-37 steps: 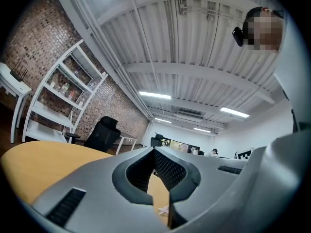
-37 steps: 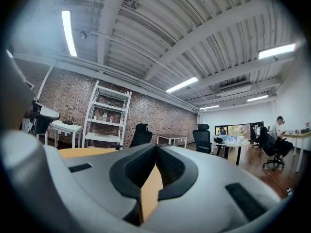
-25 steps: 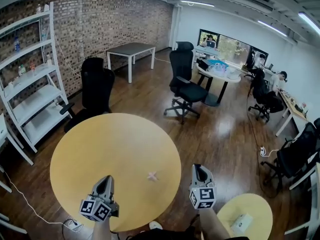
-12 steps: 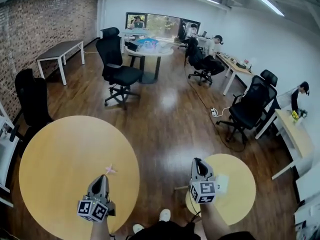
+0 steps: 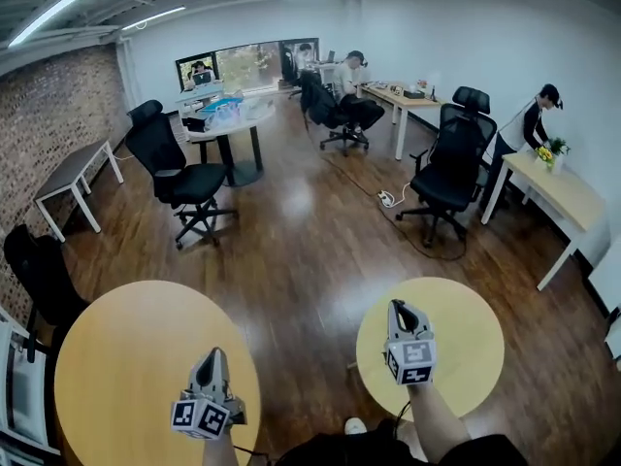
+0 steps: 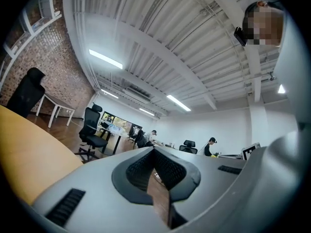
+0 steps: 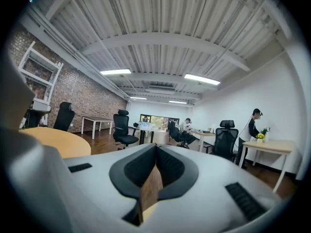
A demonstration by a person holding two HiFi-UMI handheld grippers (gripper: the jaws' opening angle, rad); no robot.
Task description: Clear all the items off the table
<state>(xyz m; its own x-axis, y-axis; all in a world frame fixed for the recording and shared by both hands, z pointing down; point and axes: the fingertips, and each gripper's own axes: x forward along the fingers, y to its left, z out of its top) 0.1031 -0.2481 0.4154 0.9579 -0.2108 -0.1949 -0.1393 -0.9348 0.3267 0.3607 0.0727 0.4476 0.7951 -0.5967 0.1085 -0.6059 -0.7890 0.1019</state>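
Observation:
In the head view my left gripper (image 5: 215, 354) hovers over the near right edge of the large round yellow table (image 5: 116, 357). Its jaws are shut with nothing between them. My right gripper (image 5: 397, 306) is over the near left part of the small round yellow table (image 5: 466, 343), also shut and holding nothing. No loose item shows on either tabletop. The left gripper view has its shut tips (image 6: 154, 149) aimed across the room, with the large table (image 6: 29, 144) at the left. The right gripper view shows shut tips (image 7: 155, 147) and the large table (image 7: 58, 142) at the left.
A black office chair (image 5: 184, 178) and a white round table (image 5: 228, 124) stand beyond the wooden floor. Another black chair (image 5: 446, 168) and a desk (image 5: 558, 197) with a person (image 5: 539, 119) are at the right. A power strip (image 5: 388, 199) lies on the floor. A white shelf (image 5: 19, 386) stands at the far left.
The view has swung right: the large table slid left and the small table came up under the right gripper. Both grippers moved right, still shut. The pink thing on the large table is out of sight.

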